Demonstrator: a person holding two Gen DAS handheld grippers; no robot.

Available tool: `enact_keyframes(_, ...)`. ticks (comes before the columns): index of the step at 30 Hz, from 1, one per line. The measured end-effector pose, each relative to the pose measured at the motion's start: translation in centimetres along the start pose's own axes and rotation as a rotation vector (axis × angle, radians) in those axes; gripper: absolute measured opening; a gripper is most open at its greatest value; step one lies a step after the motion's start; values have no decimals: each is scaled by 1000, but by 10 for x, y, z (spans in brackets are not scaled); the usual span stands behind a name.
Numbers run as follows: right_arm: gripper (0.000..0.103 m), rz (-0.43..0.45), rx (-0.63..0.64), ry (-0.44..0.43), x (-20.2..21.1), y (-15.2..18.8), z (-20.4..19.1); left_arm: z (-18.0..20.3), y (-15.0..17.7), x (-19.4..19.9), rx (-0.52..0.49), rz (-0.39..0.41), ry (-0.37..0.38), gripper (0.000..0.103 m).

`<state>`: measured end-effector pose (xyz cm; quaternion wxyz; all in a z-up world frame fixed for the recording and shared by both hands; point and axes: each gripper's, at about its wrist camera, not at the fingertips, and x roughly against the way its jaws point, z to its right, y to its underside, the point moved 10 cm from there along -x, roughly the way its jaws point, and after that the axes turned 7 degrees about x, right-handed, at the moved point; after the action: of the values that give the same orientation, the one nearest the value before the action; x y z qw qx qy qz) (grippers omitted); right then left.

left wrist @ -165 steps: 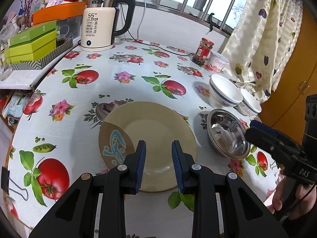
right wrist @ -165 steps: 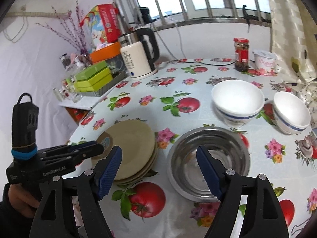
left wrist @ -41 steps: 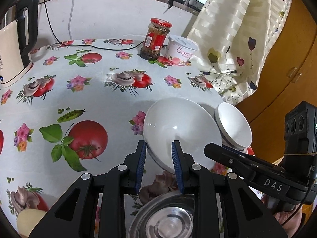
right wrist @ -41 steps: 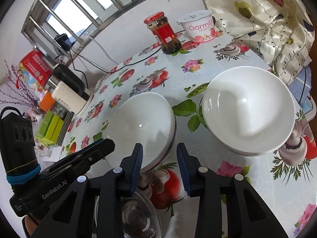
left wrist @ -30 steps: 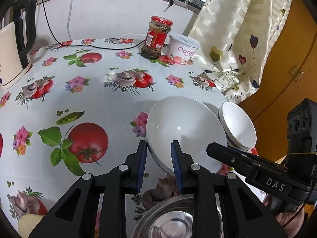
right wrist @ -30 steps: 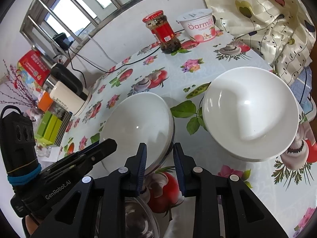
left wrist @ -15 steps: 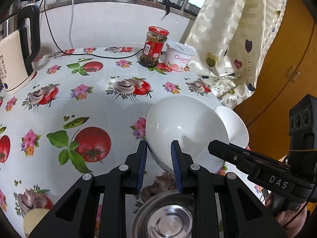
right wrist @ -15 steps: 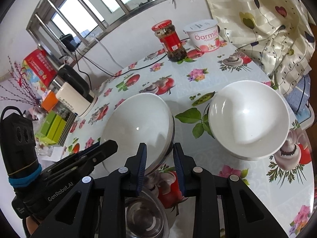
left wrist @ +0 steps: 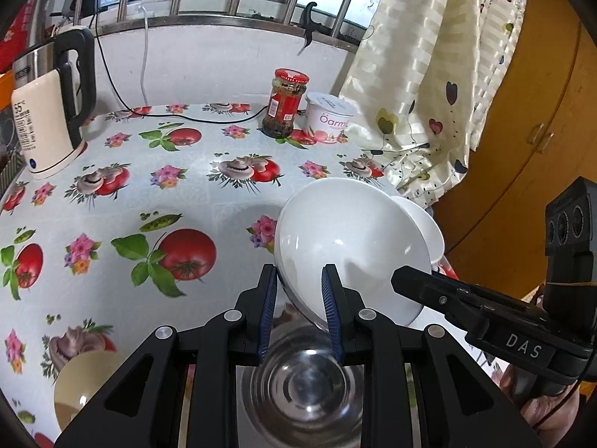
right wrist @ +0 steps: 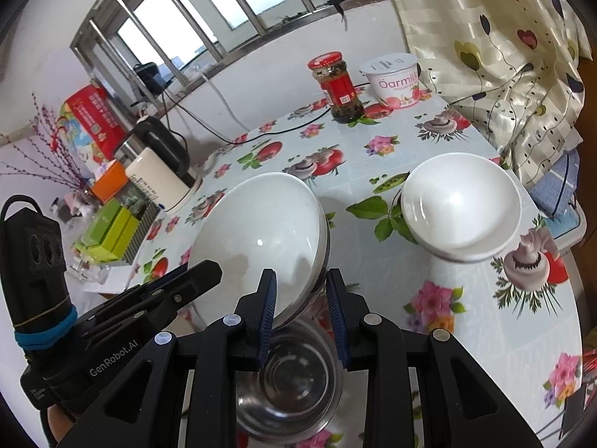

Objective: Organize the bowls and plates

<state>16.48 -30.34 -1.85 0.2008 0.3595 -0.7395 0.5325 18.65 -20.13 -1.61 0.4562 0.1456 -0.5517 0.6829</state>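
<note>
Both grippers hold one large white bowl [left wrist: 347, 246] by its rim, lifted and tilted above a steel bowl [left wrist: 302, 384]. My left gripper [left wrist: 298, 306] is shut on the bowl's near rim. My right gripper [right wrist: 300, 306] is shut on the opposite rim of the same bowl [right wrist: 261, 231], with the steel bowl [right wrist: 291, 384] below it. A smaller white bowl [right wrist: 460, 201] sits on the table to the right; in the left wrist view [left wrist: 425, 224] it peeks out behind the held bowl. A tan plate [left wrist: 84, 384] lies at the lower left.
The flowered tablecloth [left wrist: 112, 205] covers the table. A kettle [left wrist: 48, 119] stands at the back left, a red-lidded jar [left wrist: 285, 102] and a yogurt tub [left wrist: 328, 117] at the back. A curtain [left wrist: 429, 74] hangs at the right edge. Green boxes [right wrist: 112, 227] lie far left.
The large white bowl has risen off the table in both grippers and now hangs tilted over the steel bowl. Both grippers pulled back and up with it.
</note>
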Motion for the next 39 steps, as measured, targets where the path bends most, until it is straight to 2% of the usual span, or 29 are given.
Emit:
enact_keyframes(16, 27, -37, 21, -11, 18, 46, -19, -4, 49, 28, 12, -29, -22, 26)
enact_keyframes(39, 27, -125, 20, -6, 7, 81, -19, -14, 85, 23, 30, -100, -42, 26)
